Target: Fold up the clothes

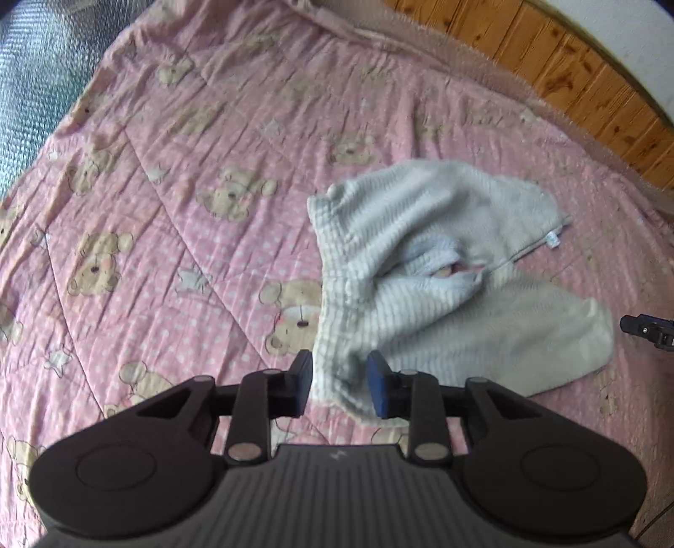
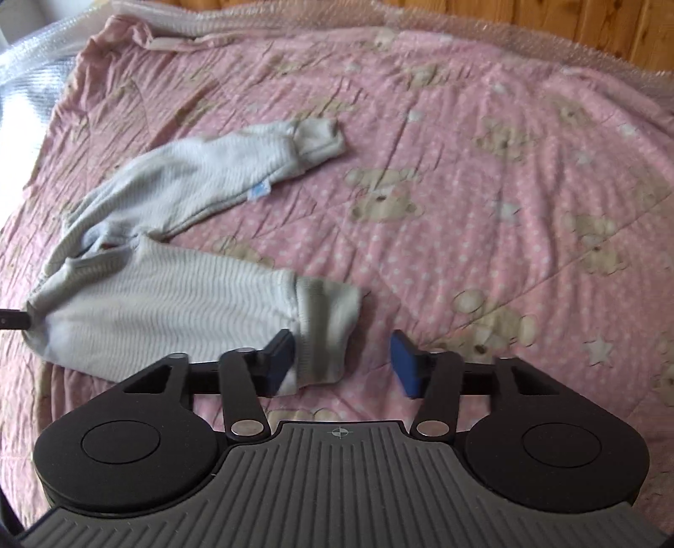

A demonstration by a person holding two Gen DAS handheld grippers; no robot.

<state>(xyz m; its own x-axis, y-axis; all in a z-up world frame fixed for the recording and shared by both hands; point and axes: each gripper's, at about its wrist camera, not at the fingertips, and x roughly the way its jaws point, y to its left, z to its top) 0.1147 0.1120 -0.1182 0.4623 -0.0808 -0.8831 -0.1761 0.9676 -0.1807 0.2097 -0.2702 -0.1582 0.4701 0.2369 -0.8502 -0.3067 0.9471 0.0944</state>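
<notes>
Trousers (image 1: 442, 261): small, pale grey-white ribbed knit, spread crumpled on quilt (image 1: 177, 202). Waistband at near left in left wrist view, bunched between pads of left gripper (image 1: 339, 381). Two legs splayed toward right and far right; white care label on seam of far leg. Cuffed hems plainer than ribbed cloth, seen in right wrist view (image 2: 181, 269): one cuff far, flat on quilt; other cuff near, lying between pads of right gripper (image 2: 341, 364).

Left gripper: black frame, blue pads. Jaws part open, waistband fold sitting in gap; left pad against cloth edge, right pad touching or just clear, cannot tell whether squeezed. Cloth raised and blurred there.

Right gripper: black frame, blue pads. Jaws released, wide apart; near cuff against left pad, right pad well clear over bare quilt. Tip also visible at right edge of left wrist view, beside near leg.

Quilt: pink, white dots, teddy bears and stars, stitched in diamonds, wrinkled; covers bed across both views.

Bubble wrap (image 2: 526, 38): clear sheet along far edge and left side of quilt.

Wall panel (image 1: 568, 71): brown wood boards, beyond far edge.
</notes>
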